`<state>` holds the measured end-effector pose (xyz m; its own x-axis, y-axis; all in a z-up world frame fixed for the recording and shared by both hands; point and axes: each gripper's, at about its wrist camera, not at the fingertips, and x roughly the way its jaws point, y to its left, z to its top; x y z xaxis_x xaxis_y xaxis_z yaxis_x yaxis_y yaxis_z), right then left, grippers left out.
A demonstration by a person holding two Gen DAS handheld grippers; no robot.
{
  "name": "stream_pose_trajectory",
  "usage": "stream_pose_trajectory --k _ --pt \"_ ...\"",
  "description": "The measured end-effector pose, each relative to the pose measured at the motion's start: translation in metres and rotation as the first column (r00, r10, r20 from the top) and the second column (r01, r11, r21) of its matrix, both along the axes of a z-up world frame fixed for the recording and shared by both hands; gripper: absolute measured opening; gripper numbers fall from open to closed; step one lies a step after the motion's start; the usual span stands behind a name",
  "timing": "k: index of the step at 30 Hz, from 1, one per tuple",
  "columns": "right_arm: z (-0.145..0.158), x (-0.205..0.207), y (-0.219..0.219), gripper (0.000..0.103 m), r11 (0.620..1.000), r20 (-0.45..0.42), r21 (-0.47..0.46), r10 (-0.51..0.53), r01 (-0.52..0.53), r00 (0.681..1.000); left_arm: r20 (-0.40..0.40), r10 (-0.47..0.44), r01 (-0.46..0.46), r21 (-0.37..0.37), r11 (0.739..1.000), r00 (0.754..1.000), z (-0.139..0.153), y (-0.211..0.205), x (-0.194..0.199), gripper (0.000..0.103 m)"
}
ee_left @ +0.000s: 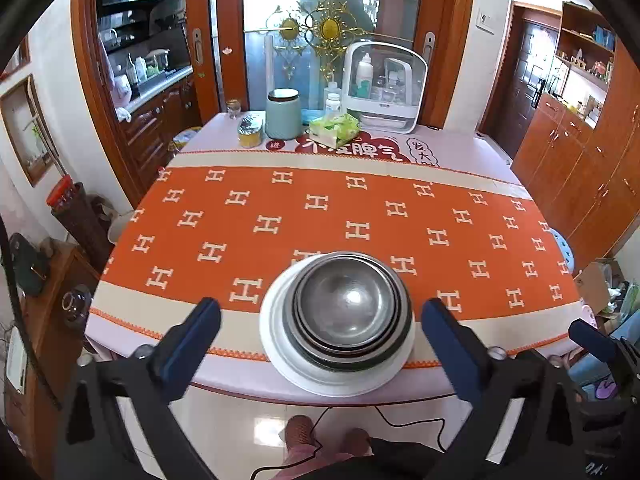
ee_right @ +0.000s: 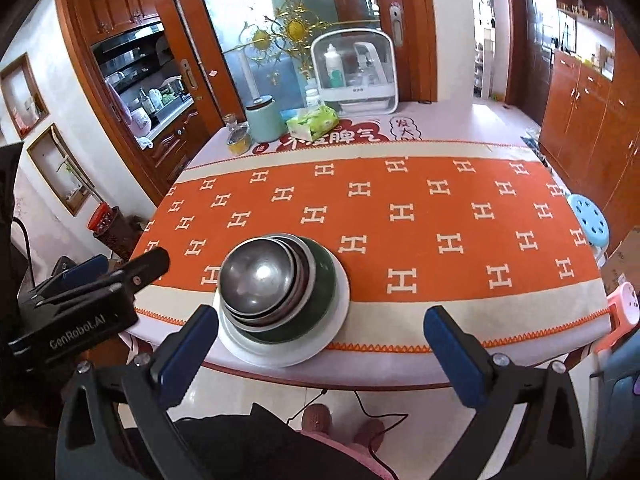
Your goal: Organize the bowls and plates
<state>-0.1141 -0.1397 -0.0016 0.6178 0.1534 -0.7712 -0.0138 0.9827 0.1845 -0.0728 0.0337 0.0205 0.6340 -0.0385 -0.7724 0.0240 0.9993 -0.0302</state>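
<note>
Bright daylight, glare on the steel bowls [ee_left: 347, 304], edges heavily fisheye-warped, perhaps slightly soft.

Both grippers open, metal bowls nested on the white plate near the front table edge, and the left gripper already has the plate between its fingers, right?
Not quite. The left gripper grips nothing: the left wrist view shows its fingers spread clear of the white plate. The metal bowls sit nested on it.

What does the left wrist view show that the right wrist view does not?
Only the left wrist view shows the open left claw framing the nested steel bowls. Only the right wrist view shows the round blue plastic stool and the open right claw. Both show the bowls on the round white plate on the orange patterned tablecloth.
</note>
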Motion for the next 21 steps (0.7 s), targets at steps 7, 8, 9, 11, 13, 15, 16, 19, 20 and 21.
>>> stream_pose_trajectory --k 7,8,9,11,13,15,16,19,20,21 --pt "-0.003 -0.001 0.011 0.103 1.0 0.01 0.003 -0.025 0.025 1.0 0.026 0.004 -0.005 0.034 0.999 1.0 0.0 0.008 -0.004 0.102" --pt "-0.002 -0.001 0.012 0.103 1.0 0.013 0.003 -0.026 0.026 1.0 0.024 0.005 -0.006 0.037 0.999 1.0 -0.001 0.009 -0.005 0.102" --pt "-0.002 -0.001 0.014 0.103 1.0 0.016 0.002 -0.026 0.026 1.0 0.026 0.006 -0.007 0.038 0.999 1.0 -0.001 0.01 -0.005 0.102" --pt "-0.002 -0.002 0.017 0.103 1.0 0.021 0.001 -0.022 0.022 1.0 0.032 0.011 -0.013 0.041 0.999 0.999 0.0 0.013 -0.005 0.102" --pt "-0.001 -0.002 0.019 0.103 1.0 0.023 0.001 -0.019 0.019 1.0 0.035 0.014 -0.015 0.043 0.999 0.999 0.0 0.015 -0.005 0.102" --pt "-0.002 -0.002 0.019 0.103 1.0 0.026 0.004 -0.02 0.02 0.999 0.033 0.013 -0.014 0.047 0.999 0.999 -0.001 0.016 -0.004 0.102" --pt "-0.002 -0.001 0.019 0.103 1.0 0.025 0.006 -0.02 0.02 1.0 0.032 0.012 -0.014 0.048 0.999 0.999 -0.002 0.015 -0.004 0.102" --pt "-0.002 -0.001 0.02 0.103 1.0 0.017 0.008 -0.02 0.02 1.0 0.026 0.015 -0.017 0.055 0.998 1.0 -0.003 0.015 -0.004 0.102" --pt "-0.002 -0.001 0.021 0.103 1.0 0.015 0.01 -0.018 0.018 1.0 0.024 0.017 -0.019 0.057 0.998 1.0 -0.004 0.016 -0.004 0.102" --pt "-0.003 0.0 0.021 0.103 1.0 0.013 0.011 -0.016 0.015 1.0 0.023 0.019 -0.02 0.058 0.998 1.0 -0.004 0.015 -0.005 0.102"
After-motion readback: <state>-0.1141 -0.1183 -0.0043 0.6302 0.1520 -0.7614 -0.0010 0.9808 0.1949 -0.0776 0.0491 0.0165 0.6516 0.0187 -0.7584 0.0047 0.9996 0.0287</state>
